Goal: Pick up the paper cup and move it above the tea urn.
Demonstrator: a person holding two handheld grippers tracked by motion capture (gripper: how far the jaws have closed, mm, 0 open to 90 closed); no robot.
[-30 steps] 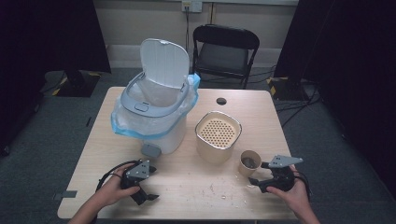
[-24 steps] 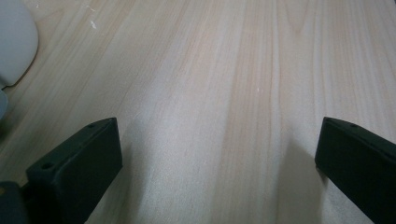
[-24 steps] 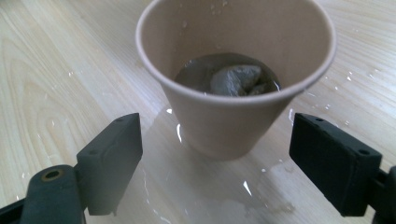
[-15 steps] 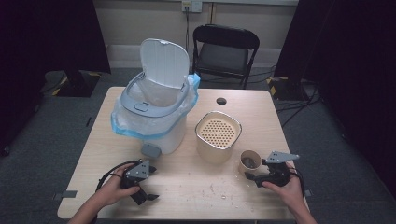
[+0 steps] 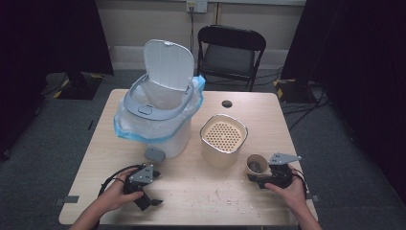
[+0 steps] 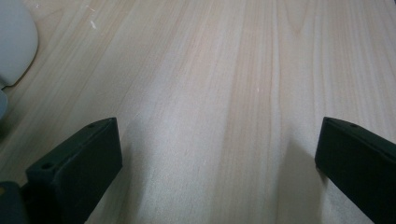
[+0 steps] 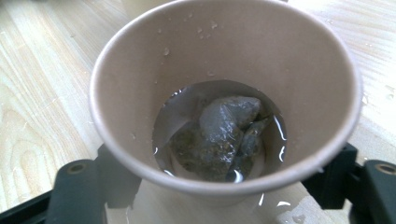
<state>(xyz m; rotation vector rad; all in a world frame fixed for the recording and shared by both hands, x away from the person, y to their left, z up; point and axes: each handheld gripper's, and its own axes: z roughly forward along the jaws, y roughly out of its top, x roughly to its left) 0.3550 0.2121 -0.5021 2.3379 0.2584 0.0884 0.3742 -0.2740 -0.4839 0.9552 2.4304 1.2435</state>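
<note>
Paper cup (image 7: 224,93), brown, round, tapered, stands at the wooden table's (image 5: 191,191) right front, clamped between the right gripper's (image 5: 262,179) black jaws; inside, a soggy grey-green tea bag (image 7: 219,135) in shallow liquid. Left gripper (image 6: 219,158) rests on bare pale wood grain, blocky jaws spread wide, holding nothing.

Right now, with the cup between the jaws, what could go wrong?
The cup holds liquid and a wet tea bag, so a tilt could spill it on the table. The right gripper could crush its thin paper wall if squeezed hard. The strainer pot stands close by and might get bumped.
</note>
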